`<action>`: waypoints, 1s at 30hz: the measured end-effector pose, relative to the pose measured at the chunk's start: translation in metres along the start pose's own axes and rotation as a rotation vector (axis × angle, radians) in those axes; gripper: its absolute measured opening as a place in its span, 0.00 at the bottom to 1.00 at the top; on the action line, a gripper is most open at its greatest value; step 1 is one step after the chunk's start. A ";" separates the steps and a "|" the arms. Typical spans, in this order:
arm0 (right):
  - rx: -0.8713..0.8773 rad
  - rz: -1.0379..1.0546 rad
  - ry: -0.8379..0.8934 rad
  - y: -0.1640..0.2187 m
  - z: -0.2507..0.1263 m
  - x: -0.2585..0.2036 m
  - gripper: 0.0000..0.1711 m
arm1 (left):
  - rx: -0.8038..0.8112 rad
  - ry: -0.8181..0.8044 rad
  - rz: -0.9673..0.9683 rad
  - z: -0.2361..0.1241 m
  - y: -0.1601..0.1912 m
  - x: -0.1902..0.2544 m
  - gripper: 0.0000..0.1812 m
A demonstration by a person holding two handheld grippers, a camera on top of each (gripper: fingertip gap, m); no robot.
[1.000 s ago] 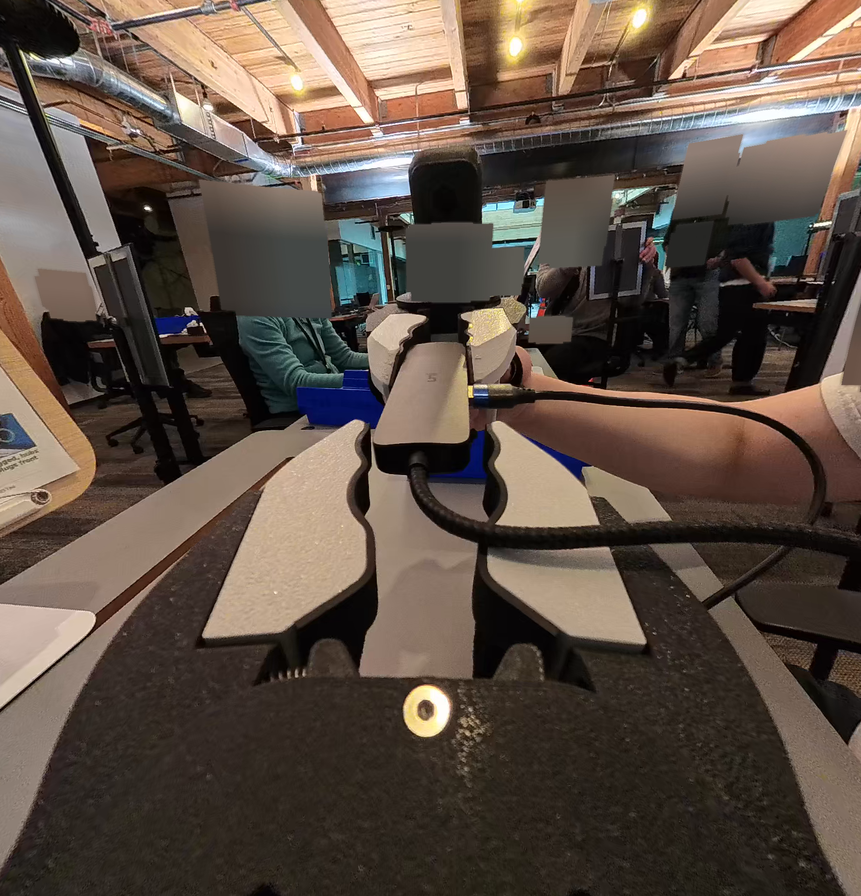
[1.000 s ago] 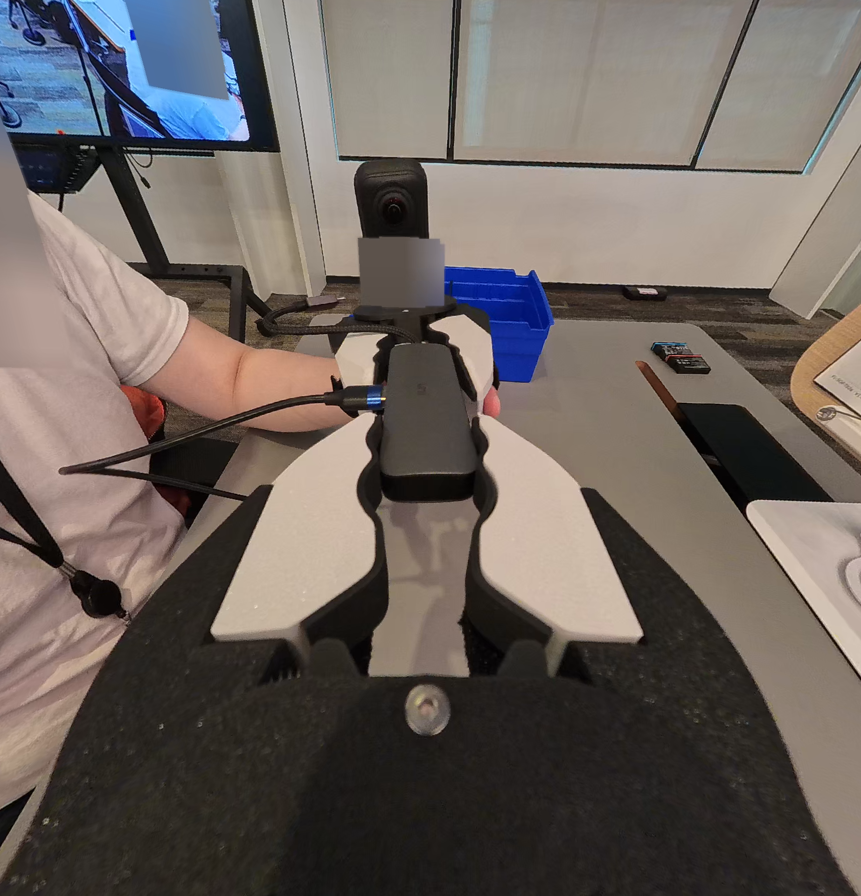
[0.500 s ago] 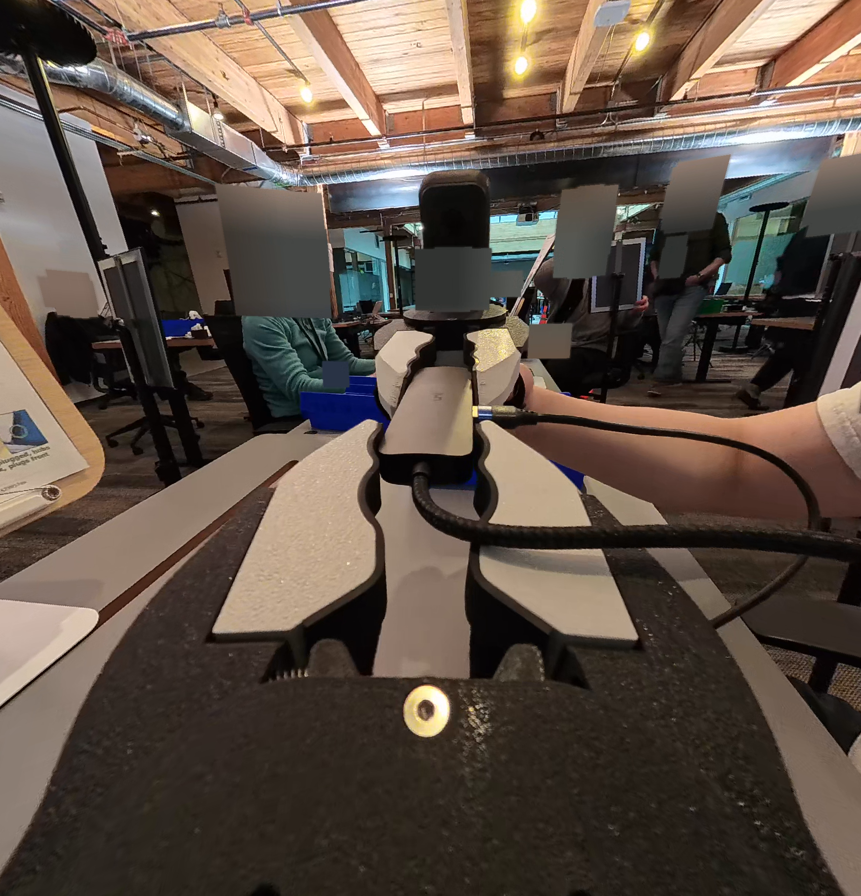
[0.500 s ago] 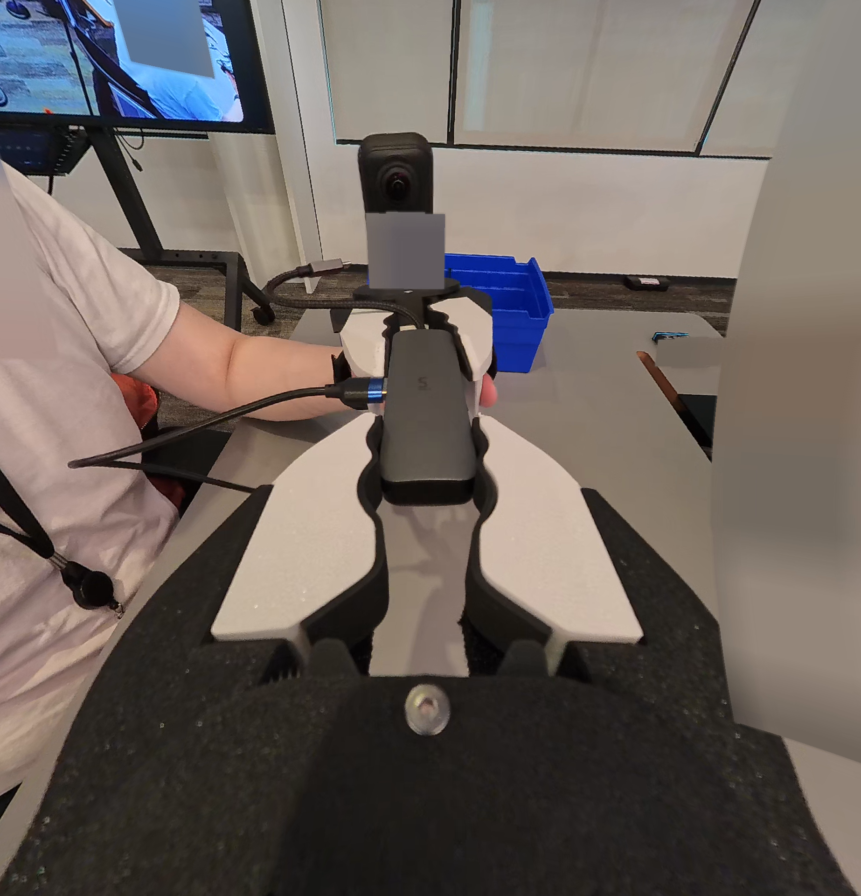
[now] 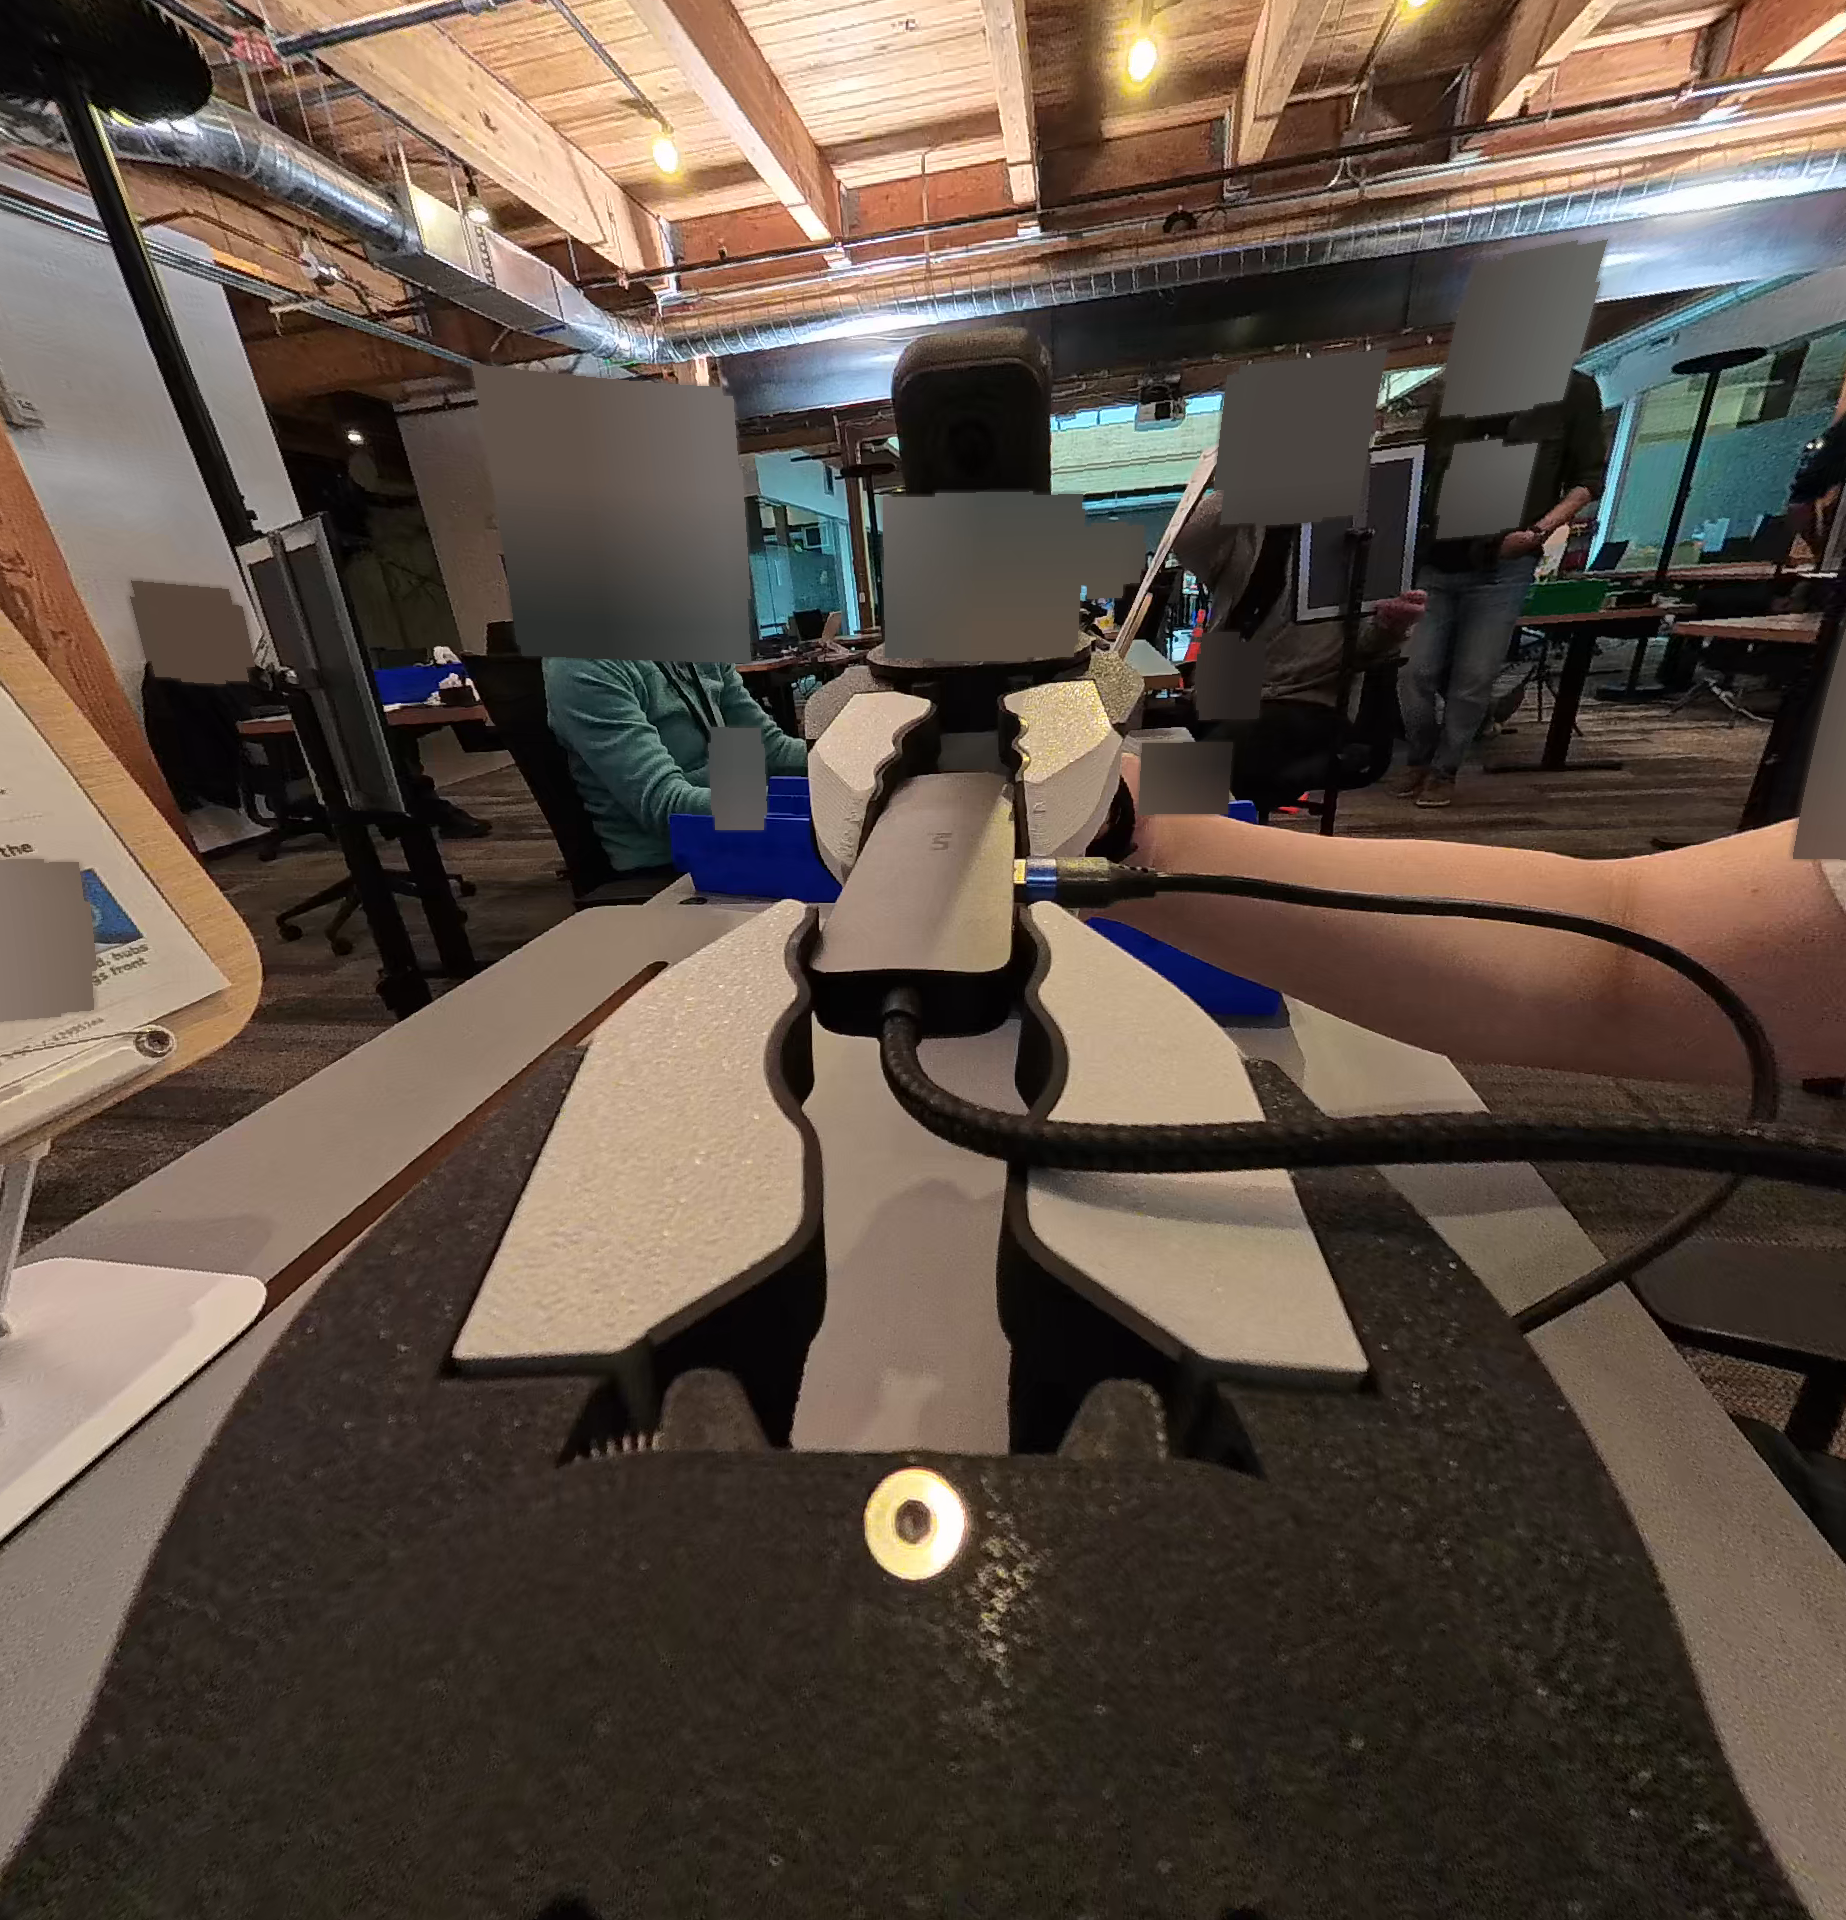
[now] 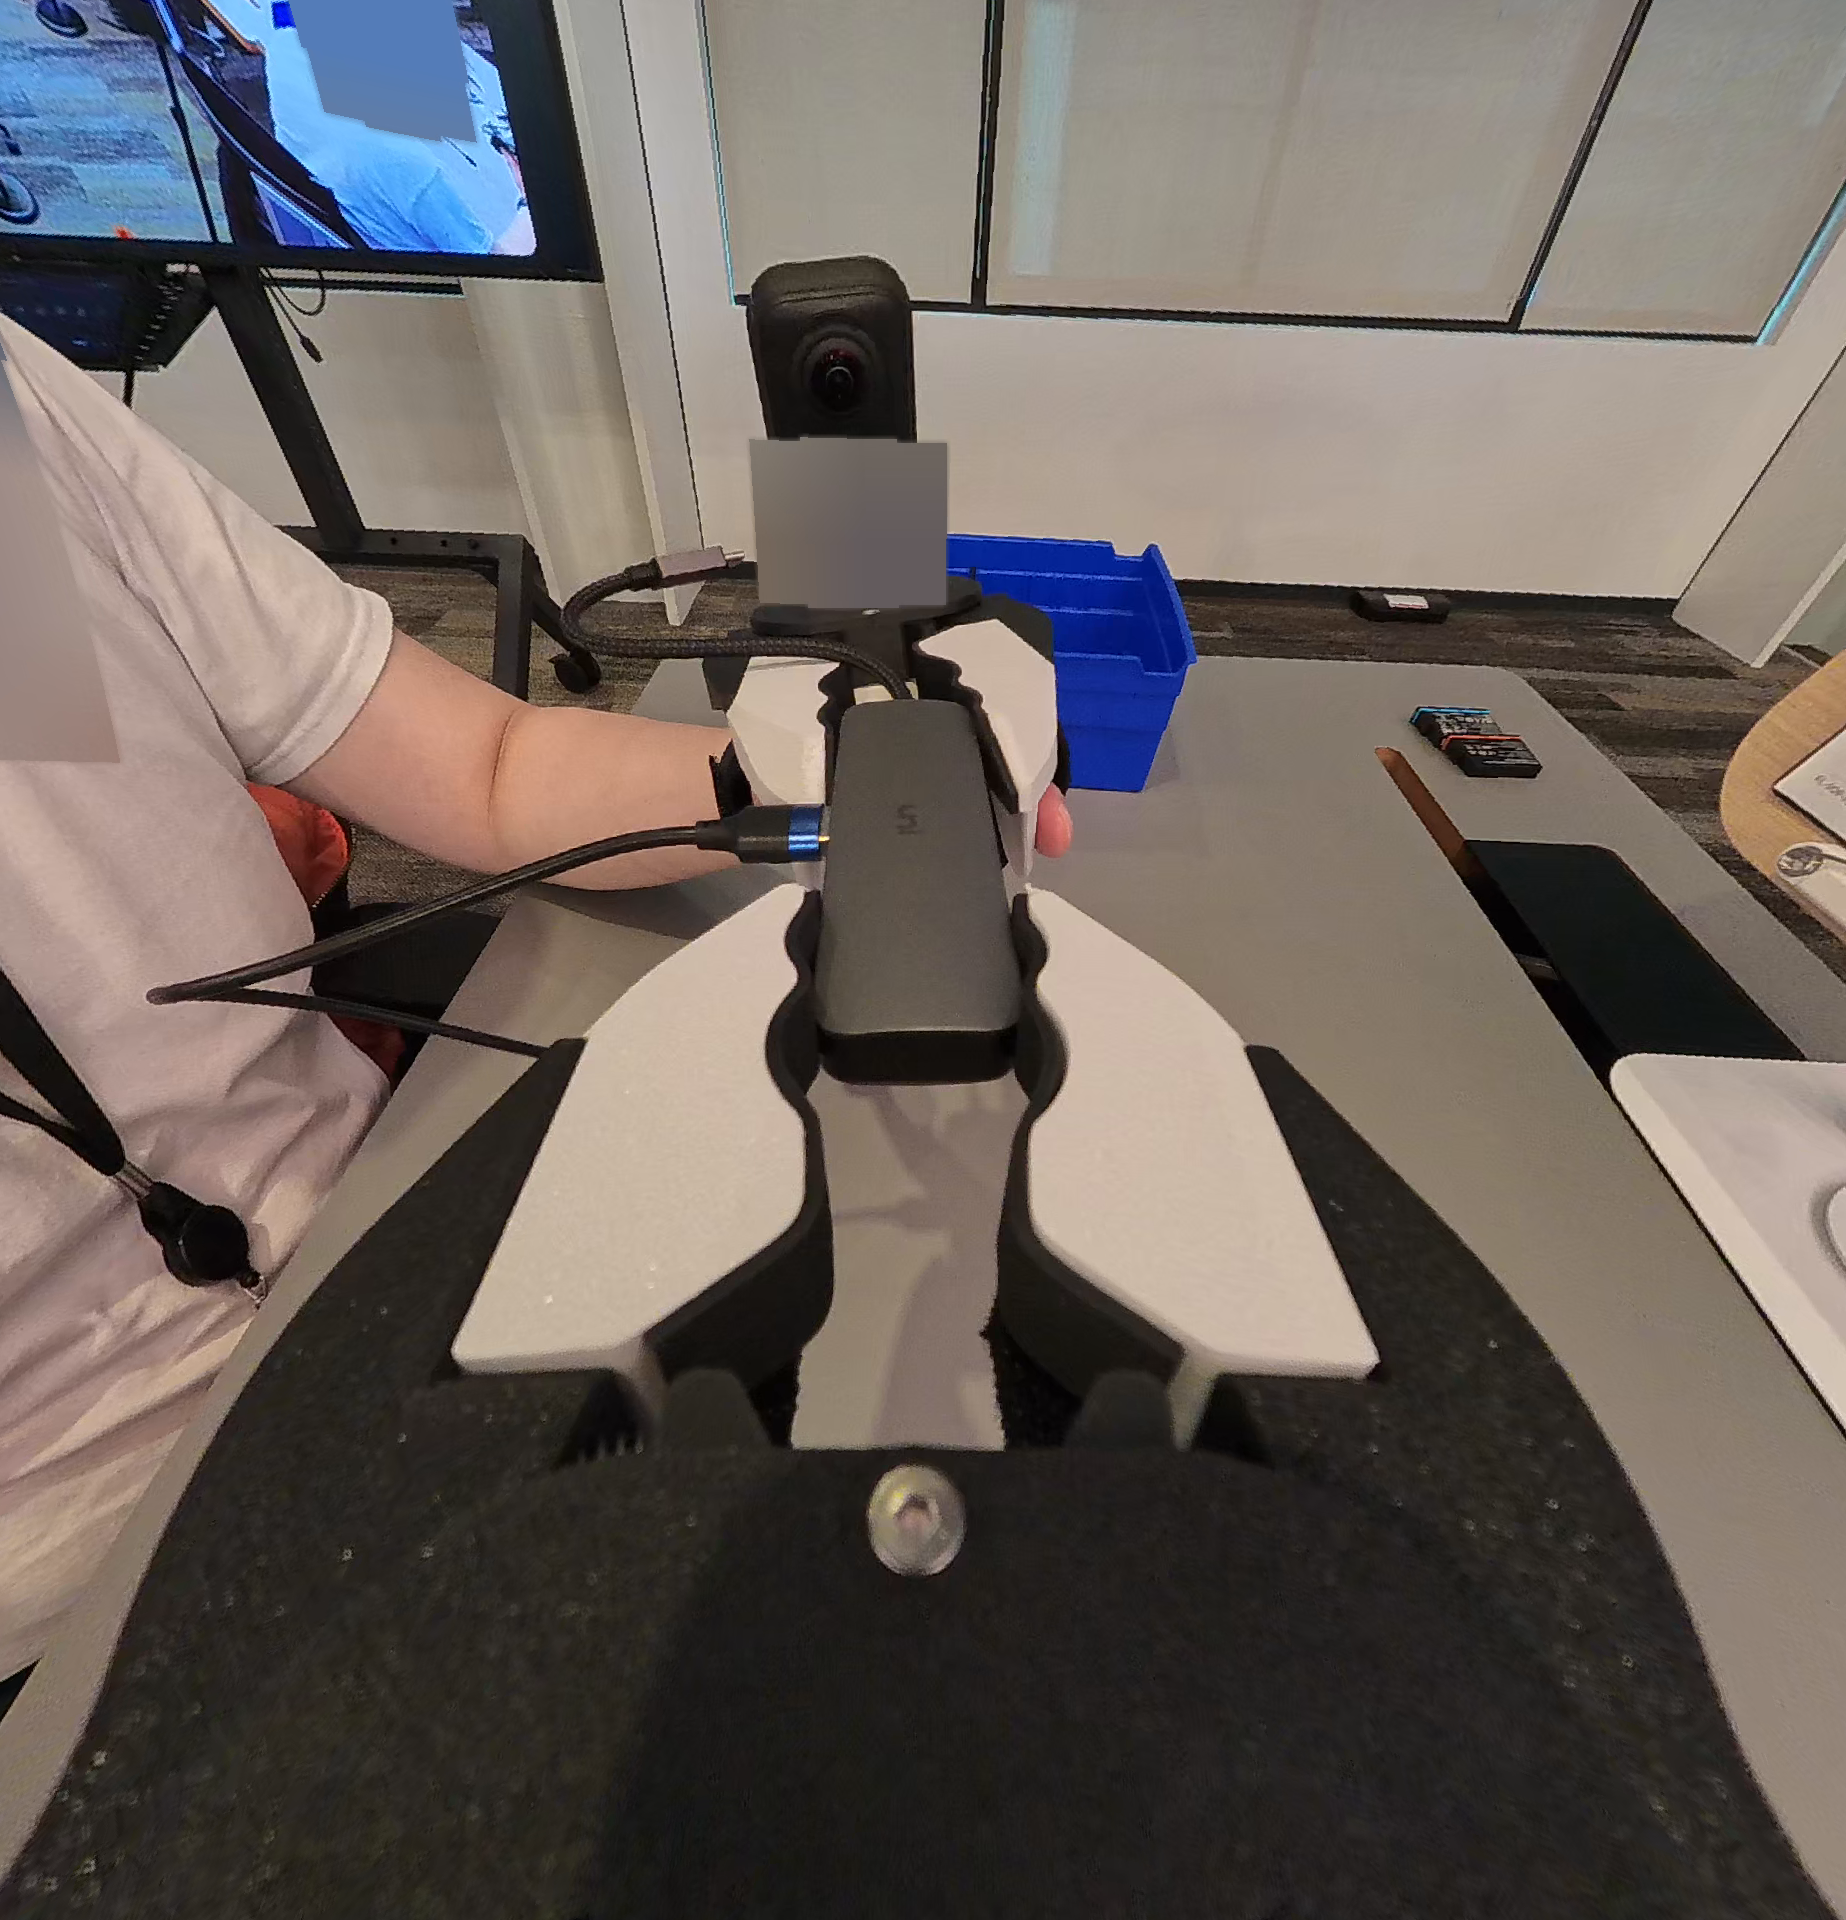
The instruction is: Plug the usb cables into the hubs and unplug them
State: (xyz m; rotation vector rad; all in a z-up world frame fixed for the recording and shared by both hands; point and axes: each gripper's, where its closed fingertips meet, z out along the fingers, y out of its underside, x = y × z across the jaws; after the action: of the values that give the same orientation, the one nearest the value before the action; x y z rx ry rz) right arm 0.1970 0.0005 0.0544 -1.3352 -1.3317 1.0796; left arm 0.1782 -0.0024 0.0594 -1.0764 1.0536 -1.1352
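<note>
Even indoor light, sharp focus, strong wide-angle bending at the edges.

In the left wrist view, warm glare is thrown by ceiling bulbs (image 5: 1140, 57); beams are curved by the lens. In the right wrist view, soft shadows are cast on the table (image 6: 1262, 935), and grey mosaic patches are overlaid.

open-plan office | desks (image 5: 1729, 623), office chair (image 5: 379, 894), wall screen (image 6: 254, 125)
</note>
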 end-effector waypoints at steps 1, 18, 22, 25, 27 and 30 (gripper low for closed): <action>0.001 -0.001 0.001 0.000 0.000 0.000 0.20 | 0.004 -0.007 0.004 0.000 -0.001 -0.001 0.20; -0.012 0.015 -0.008 0.002 0.000 0.003 0.20 | 0.002 -0.013 -0.017 -0.003 -0.002 -0.005 0.19; -0.016 0.038 -0.017 0.004 0.000 0.006 0.20 | -0.016 -0.021 -0.047 -0.002 0.000 -0.007 0.19; -0.004 0.055 -0.018 0.005 0.000 0.009 0.20 | -0.015 -0.031 -0.060 -0.002 0.001 -0.009 0.19; -0.001 0.061 -0.006 0.007 0.000 0.012 0.20 | -0.012 -0.046 -0.050 -0.002 0.001 -0.011 0.19; 0.035 0.072 0.037 0.003 -0.003 0.021 0.27 | -0.010 -0.085 -0.046 -0.005 0.002 -0.017 0.19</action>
State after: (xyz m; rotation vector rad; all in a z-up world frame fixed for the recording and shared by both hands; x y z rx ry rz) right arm 0.2006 0.0212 0.0522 -1.3796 -1.2402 1.1162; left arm 0.1716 0.0143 0.0581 -1.1524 0.9729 -1.1117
